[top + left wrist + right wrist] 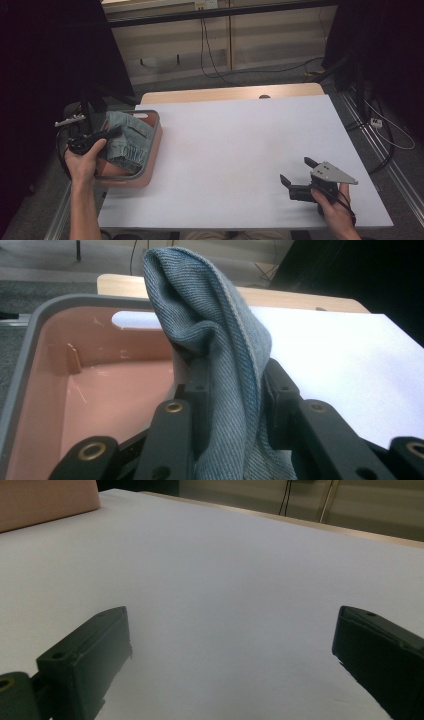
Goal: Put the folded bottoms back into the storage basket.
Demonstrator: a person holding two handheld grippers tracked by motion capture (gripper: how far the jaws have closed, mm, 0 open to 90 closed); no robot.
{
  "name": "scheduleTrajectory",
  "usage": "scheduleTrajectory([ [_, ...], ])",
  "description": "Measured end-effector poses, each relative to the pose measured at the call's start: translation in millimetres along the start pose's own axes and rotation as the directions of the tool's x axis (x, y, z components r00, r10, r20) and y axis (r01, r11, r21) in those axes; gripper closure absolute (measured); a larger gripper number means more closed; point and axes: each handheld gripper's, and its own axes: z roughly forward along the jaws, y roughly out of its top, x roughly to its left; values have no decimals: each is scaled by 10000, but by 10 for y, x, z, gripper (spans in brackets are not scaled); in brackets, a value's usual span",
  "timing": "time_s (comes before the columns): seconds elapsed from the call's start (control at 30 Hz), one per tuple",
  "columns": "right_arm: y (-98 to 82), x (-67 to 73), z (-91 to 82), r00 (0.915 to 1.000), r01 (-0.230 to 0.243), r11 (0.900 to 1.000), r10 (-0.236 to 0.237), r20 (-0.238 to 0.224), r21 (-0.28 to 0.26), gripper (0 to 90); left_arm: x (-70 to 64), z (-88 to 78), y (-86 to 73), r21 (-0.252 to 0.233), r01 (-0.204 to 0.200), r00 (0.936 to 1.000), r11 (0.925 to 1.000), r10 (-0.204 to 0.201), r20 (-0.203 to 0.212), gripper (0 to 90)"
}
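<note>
Left hand-held gripper [227,390], jaws closed on a fold of the denim garment [215,335], held it over the pink basket [35,335] at the desk's [240,145] left edge. The cloth rose between the pads and bunched just beyond them, its bulk draped across the basket's rim [150,150]. The narrow pinch could have let the heavy fabric slip, or a trailing part could have caught the rim and dragged the basket. Right hand-held gripper [230,650] rested wide open and empty on the desk, well apart.

Denim garment [220,340] lower end cut off at frame bottom, basket [30,340] left side cropped
</note>
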Motion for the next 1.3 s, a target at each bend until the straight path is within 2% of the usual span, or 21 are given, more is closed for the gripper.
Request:
scheduleTrajectory([
  [0.13,0,9,-1,10000,-19,10000,19,-43,-1,22,8,13,-4,44,-56,9999,10000,56,-98,690],
  [0.33,-3,6,5,10000,14,10000,-14,-38,28,23,11,25,-15,139,-303,9958,9994,314,-855,656],
  [0.53,-5,4,11,10000,-10,10000,10,-27,63,22,36,29,-23,164,-337,9932,9993,353,-1114,635],
  [0.73,-4,6,10,10000,7,10000,-7,-58,53,22,98,79,-67,125,-184,9801,9998,205,-1972,570],
  [0.83,-5,4,6,10000,15,10000,-14,-28,53,22,153,95,-95,108,-44,9772,9999,66,-2121,571],
  [1.07,-1,11,16,10000,28,10000,-28,-24,64,22,186,185,-122,411,-148,9736,9990,237,-2271,643],
  [1.17,-3,11,17,10000,30,10000,-30,-29,58,22,194,235,-118,325,114,9750,9994,-39,-2222,659],
  [1.23,-4,10,23,10000,7,10000,-6,-24,87,22,176,281,-108,500,-71,9751,9987,181,-2211,663],
  [1.3,-1,13,22,10000,34,10000,-34,-26,78,22,177,310,-110,549,-53,9721,9985,180,-2340,662],
])
